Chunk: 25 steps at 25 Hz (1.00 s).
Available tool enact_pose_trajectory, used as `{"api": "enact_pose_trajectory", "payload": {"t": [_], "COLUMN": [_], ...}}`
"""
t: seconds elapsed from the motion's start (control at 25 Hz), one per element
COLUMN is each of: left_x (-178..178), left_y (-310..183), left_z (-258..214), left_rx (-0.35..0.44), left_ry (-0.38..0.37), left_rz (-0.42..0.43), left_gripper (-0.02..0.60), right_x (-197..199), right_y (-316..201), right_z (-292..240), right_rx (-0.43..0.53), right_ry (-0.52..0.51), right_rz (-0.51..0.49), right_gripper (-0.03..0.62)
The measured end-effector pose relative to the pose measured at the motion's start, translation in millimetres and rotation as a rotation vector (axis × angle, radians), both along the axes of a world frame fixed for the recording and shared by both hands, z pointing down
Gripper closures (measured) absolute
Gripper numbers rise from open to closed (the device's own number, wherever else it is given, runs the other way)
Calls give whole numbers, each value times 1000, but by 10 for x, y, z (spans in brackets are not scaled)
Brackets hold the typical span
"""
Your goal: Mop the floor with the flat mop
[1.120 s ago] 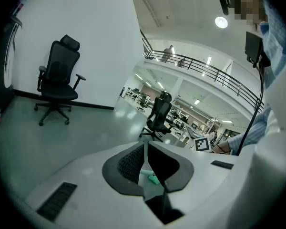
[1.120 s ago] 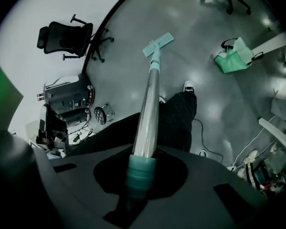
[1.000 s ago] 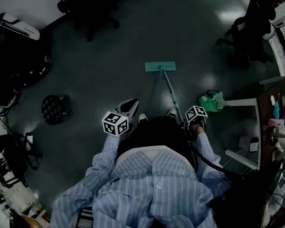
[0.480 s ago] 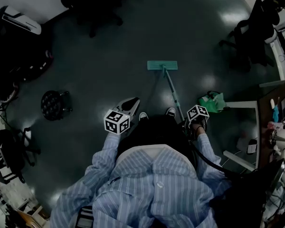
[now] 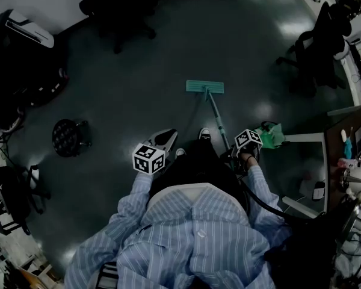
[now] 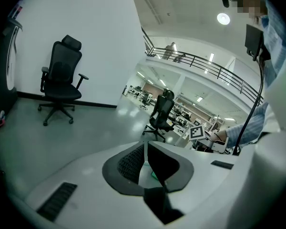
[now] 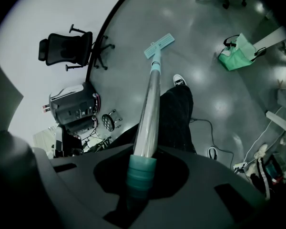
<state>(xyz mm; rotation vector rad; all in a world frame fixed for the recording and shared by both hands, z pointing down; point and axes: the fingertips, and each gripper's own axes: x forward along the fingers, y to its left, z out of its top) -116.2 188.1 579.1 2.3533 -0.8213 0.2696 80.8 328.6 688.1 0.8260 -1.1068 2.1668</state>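
The flat mop's teal head [image 5: 205,87] lies flat on the dark floor ahead of me, and its silver handle [image 5: 216,116] slopes back to my right gripper [image 5: 233,152]. In the right gripper view that gripper [image 7: 143,175] is shut on the handle's teal grip [image 7: 142,170], and the shaft runs up to the mop head [image 7: 159,45]. My left gripper [image 5: 162,138] hangs to the left of my legs, away from the mop. Its jaws [image 6: 146,159] are closed together with nothing between them.
Black office chairs stand at the back left [image 5: 117,8] and back right [image 5: 316,41]. A green bag [image 5: 271,134] lies by a white desk frame [image 5: 307,132] on the right. A round black object [image 5: 69,137] sits on the floor at left. My shoe [image 5: 204,134] is beside the handle.
My right gripper has moved slightly forward along with the handle. One foot has stepped forward beside the handle. The mop head has hardly shifted, and the left gripper stays put.
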Motion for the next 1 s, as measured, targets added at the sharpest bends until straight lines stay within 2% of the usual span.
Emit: {"api": "enact_pose_trajectory", "payload": {"t": [0.12,0.28,0.56,0.8,1.0], "left_x": [11,-51,-96,194,620], "left_y": [-58,-222,-835,-1566,-2228], "left_z": [-28,-56,-39,23,-32], "left_rx": [13,17,32,17,-2], "left_ry": [-18,-17,-45,-85,-112], "left_rz": [-17,-80,-182,-223,-171], "left_gripper": [557,557,557,557,557], "right_x": [60,150,359,734,1040], "right_y": [-179,-484,-1321,-2266,-3108], "right_z": [28,70,168,279,309], "right_rx": [8,16,32,41,49], "right_ry": [-10,-15,-13,0,-2], "right_rz": [1,9,1,-24,-55], "right_gripper": [560,560,560,560,560]}}
